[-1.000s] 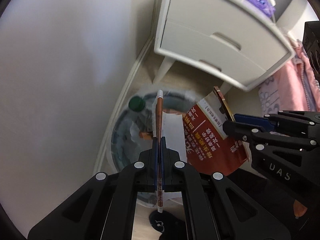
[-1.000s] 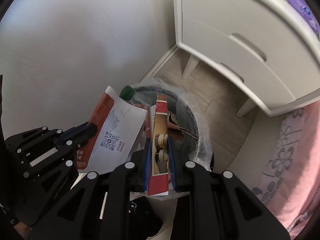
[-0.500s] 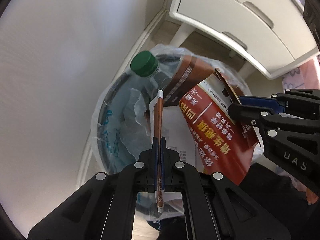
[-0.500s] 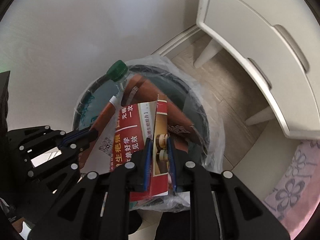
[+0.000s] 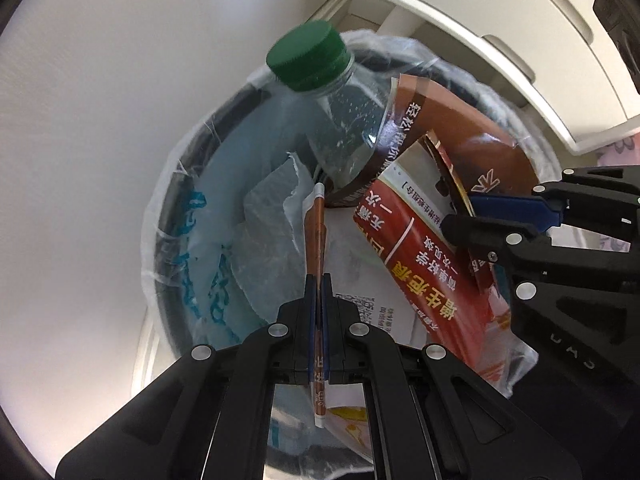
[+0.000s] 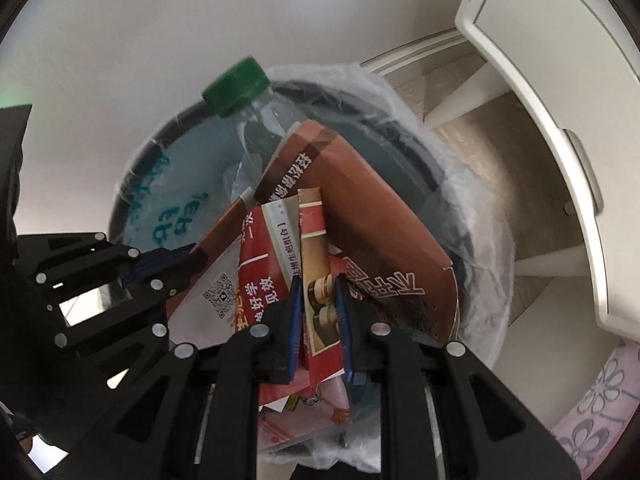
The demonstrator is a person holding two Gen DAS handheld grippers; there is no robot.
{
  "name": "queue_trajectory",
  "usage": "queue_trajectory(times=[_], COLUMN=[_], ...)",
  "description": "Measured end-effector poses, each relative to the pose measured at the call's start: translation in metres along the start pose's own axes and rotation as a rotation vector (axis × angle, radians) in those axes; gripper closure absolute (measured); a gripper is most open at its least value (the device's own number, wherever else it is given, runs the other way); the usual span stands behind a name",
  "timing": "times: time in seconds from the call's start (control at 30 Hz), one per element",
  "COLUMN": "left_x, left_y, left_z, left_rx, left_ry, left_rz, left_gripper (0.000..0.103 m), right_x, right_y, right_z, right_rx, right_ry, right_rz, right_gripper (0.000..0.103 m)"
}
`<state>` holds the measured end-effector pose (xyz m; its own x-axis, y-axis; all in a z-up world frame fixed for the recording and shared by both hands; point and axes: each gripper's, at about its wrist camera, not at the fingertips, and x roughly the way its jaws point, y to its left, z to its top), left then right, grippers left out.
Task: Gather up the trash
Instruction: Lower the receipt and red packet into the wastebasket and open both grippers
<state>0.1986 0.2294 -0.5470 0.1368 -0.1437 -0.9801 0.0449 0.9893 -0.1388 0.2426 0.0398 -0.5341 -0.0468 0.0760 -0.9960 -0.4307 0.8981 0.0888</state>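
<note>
A flattened red and white carton (image 5: pixel 420 272) hangs over the mouth of a round trash bin (image 5: pixel 224 128) lined with a clear bag. My left gripper (image 5: pixel 318 280) is shut on one thin edge of it. My right gripper (image 6: pixel 318 280) is shut on a folded red panel of the same carton (image 6: pixel 320 304). In the left wrist view the right gripper (image 5: pixel 460 216) grips from the right. In the right wrist view the left gripper (image 6: pixel 192 256) grips from the left. A clear bottle (image 5: pixel 340 120) with a green cap (image 6: pixel 236 86) and a brown carton (image 6: pixel 368 208) stick up out of the bin (image 6: pixel 160 140).
The bin stands against a white wall (image 5: pixel 100 160). A white drawer cabinet (image 6: pixel 540 100) on legs rises close to its right, over a wood floor (image 6: pixel 480 140). Pink flowered fabric (image 6: pixel 592 420) lies at the lower right.
Both grippers have come down toward the bin with the carton still held. The bin, bottle and brown carton now fill far more of both views.
</note>
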Motion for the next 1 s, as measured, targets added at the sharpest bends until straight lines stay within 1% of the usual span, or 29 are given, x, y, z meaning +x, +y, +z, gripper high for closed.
queue_trajectory(times=[0.23, 0.57, 0.67, 0.83, 1.0], left_x=[0.018, 0.038, 0.045, 0.051, 0.048], left_y=[-0.003, -0.012, -0.023, -0.028, -0.030], left_z=[0.003, 0.005, 0.016, 0.020, 0.013], left_rx=[0.005, 0.008, -0.003, -0.005, 0.002], left_ry=[0.012, 0.025, 0.027, 0.018, 0.003], left_rz=[0.005, 0.014, 0.017, 0.016, 0.016], left_gripper=[0.102, 0.102, 0.102, 0.102, 0.102], right_x=[0.019, 0.043, 0.043, 0.043, 0.049], right_y=[0.001, 0.009, 0.009, 0.004, 0.001], right_z=[-0.004, 0.003, -0.003, -0.011, -0.016], right_rx=[-0.045, -0.059, -0.067, -0.070, -0.072], right_ry=[0.020, 0.039, 0.039, 0.044, 0.043], right_rz=[0.007, 0.015, 0.016, 0.018, 0.011], right_gripper=[0.086, 0.086, 0.086, 0.086, 0.086])
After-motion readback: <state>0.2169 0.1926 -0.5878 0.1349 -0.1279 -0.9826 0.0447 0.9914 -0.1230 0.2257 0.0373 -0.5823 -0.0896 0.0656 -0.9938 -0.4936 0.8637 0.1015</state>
